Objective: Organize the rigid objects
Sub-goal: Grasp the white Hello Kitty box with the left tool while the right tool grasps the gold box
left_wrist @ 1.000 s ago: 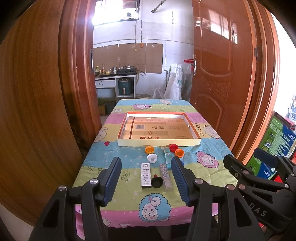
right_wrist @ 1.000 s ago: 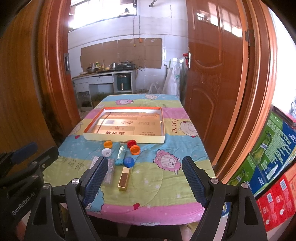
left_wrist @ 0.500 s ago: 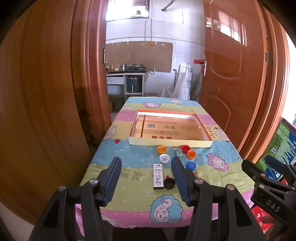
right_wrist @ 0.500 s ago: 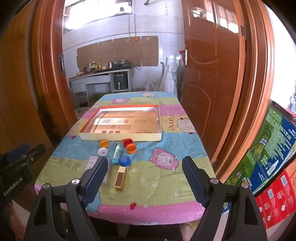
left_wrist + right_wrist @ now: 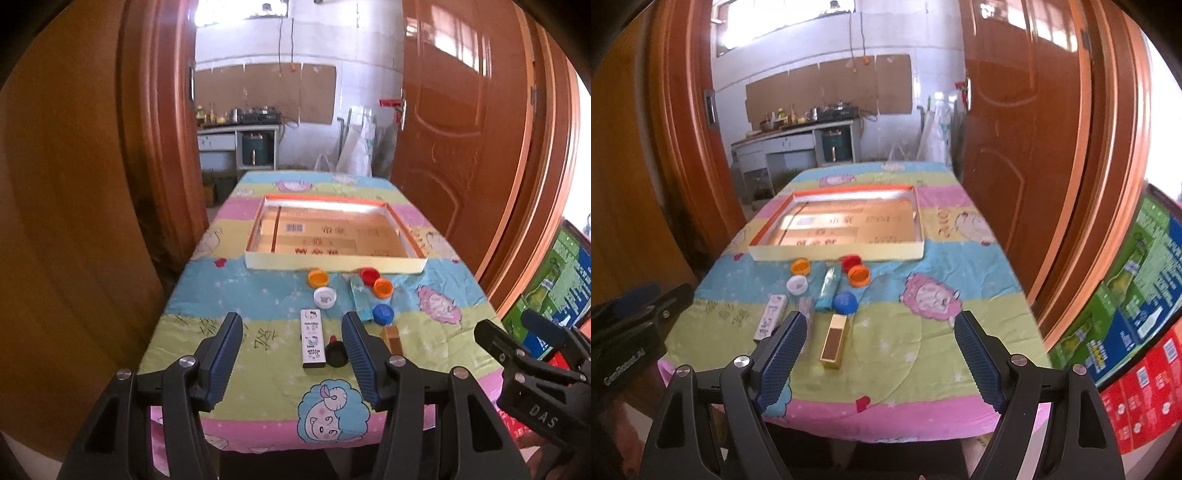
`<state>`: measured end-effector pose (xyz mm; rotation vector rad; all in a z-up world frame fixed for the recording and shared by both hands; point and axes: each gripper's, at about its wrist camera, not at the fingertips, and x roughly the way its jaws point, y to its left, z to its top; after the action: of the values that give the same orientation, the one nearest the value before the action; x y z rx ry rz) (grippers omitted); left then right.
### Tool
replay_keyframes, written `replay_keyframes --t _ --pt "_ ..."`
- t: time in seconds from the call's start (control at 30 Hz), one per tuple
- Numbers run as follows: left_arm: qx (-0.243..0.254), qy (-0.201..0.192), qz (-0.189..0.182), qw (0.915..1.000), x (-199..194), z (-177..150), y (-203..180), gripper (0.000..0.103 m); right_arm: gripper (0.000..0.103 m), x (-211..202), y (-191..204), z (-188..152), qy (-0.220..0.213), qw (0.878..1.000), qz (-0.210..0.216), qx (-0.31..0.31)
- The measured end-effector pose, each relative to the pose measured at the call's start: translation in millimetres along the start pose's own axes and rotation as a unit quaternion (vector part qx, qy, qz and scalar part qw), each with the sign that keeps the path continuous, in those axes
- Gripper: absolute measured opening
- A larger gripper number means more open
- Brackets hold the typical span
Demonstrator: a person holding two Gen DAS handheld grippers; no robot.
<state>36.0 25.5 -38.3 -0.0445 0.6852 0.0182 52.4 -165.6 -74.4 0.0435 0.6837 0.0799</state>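
Plainly, both the left gripper (image 5: 291, 345) and right gripper (image 5: 881, 345) gape, grasping nothing. Bottle caps (image 5: 858, 276) and a gold box (image 5: 835, 340) lie just before the shallow tray (image 5: 838, 253), whose printed writing is blurred; "DAS" marks the right gripper's side.

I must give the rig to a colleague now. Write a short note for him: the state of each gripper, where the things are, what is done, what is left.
Left gripper: open, empty, above the table's near edge.
Right gripper: open, empty, also at the near edge.
Shallow box: in the middle of the table; no loose item shows in it.
In front of it on the cloth: two orange caps, red cap, white cap, blue cap, teal packet, white printed box, black cap, gold box.
Done: nothing placed yet.
Left: probably to move every item into the box.
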Motion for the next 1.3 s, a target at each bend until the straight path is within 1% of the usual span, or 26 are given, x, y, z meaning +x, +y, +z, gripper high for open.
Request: replay_keyframes --t 0.07,0.37,0.6,0.77,0.93,1.03,1.13,1.2,1.27,1.3 --pt "0.000 0.012 0.004 0.9999 12 -2 -1 0.056 0.083 12 0 -3 0.014 1.000 0.003 0.003" --pt "-0.004 0.044 0.011 0.9990 55 -3 2 0.056 0.083 48 -1 -9 0.045 0.999 0.007 0.010" --pt "-0.002 0.059 0.016 0.9981 82 -4 7 0.056 0.083 75 4 -14 0.065 0.998 0.024 0.014" --pt "-0.005 0.090 0.000 0.9959 106 -9 10 0.054 0.083 98 10 -20 0.088 0.996 0.027 0.011" --pt "0.005 0.099 -0.003 0.9950 121 -7 2 0.054 0.083 115 12 -20 0.098 0.995 0.021 0.012" --pt "0.010 0.113 -0.007 0.9935 135 -5 -3 0.054 0.083 124 13 -22 0.108 0.994 0.026 0.016" --pt "0.019 0.134 -0.019 0.9906 146 -6 -10 0.054 0.083 129 12 -23 0.115 0.993 0.033 0.021" --pt "0.019 0.143 -0.018 0.9894 153 -7 -13 0.049 0.083 132 13 -23 0.120 0.992 0.032 0.018" --pt "0.023 0.151 -0.013 0.9882 159 -9 -14 0.048 0.083 135 14 -24 0.124 0.991 0.036 0.017" --pt "0.026 0.146 -0.010 0.9889 159 -9 -14 0.048 0.083 136 15 -25 0.124 0.991 0.037 0.016"
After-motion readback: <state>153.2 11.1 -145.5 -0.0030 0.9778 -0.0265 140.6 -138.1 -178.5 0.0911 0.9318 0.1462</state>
